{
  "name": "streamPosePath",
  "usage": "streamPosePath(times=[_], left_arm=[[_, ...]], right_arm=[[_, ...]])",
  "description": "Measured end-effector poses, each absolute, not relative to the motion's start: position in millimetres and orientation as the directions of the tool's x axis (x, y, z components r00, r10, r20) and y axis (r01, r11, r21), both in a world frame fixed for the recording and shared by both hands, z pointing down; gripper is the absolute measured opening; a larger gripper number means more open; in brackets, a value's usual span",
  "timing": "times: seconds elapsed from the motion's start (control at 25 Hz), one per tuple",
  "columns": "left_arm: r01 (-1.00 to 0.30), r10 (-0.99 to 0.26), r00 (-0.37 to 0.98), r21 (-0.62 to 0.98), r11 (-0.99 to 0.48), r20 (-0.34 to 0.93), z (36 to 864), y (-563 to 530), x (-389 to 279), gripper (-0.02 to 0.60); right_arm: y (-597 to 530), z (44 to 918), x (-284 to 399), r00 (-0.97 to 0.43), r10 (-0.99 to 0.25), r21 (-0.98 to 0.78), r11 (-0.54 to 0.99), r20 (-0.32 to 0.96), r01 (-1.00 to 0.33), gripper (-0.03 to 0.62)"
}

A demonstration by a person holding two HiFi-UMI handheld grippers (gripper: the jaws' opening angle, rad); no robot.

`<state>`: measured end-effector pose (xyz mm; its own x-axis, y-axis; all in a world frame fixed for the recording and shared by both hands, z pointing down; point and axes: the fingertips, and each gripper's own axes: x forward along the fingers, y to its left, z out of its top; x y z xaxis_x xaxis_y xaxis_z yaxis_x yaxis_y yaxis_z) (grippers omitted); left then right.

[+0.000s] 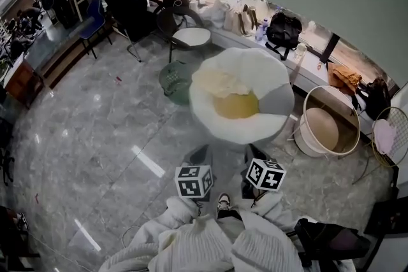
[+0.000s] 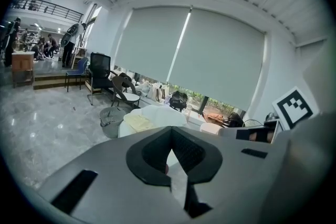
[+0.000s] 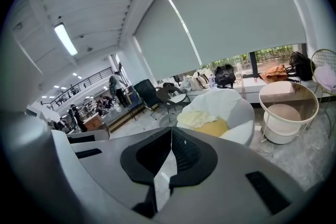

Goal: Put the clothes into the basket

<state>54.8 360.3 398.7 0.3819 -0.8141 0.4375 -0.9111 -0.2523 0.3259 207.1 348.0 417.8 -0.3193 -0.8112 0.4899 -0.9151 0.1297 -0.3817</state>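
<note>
A pale cream garment (image 1: 218,81) and a yellow one (image 1: 237,105) lie in the seat of a round white armchair (image 1: 274,76) ahead of me. A green wire basket (image 1: 176,81) stands on the floor against the chair's left side. My left gripper (image 1: 200,153) and right gripper (image 1: 254,151) are side by side just short of the chair, both shut and holding nothing. In the left gripper view the shut left gripper (image 2: 170,129) points at the cream garment (image 2: 137,122) and the basket (image 2: 111,117). The right gripper view has the shut right gripper (image 3: 171,130) below both garments (image 3: 202,119).
A round white side table (image 1: 328,119) stands right of the armchair, with a wire chair holding a pink cushion (image 1: 387,135) beyond it. A black office chair (image 1: 129,6) and a brown chair (image 1: 185,32) stand behind the basket. Bags (image 1: 284,28) sit on the window ledge.
</note>
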Motion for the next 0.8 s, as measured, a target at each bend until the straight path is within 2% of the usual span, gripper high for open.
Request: streamPosePath(times=[0.8], left_arm=[[-0.918,-0.799,0.379,0.297,-0.262,0.467,410.8,254.6,94.1,0.005]], right_arm=[[252.5,441.6,252.2,-0.331,-0.785,-0.419,0.100,0.524,-0.902,0.025]])
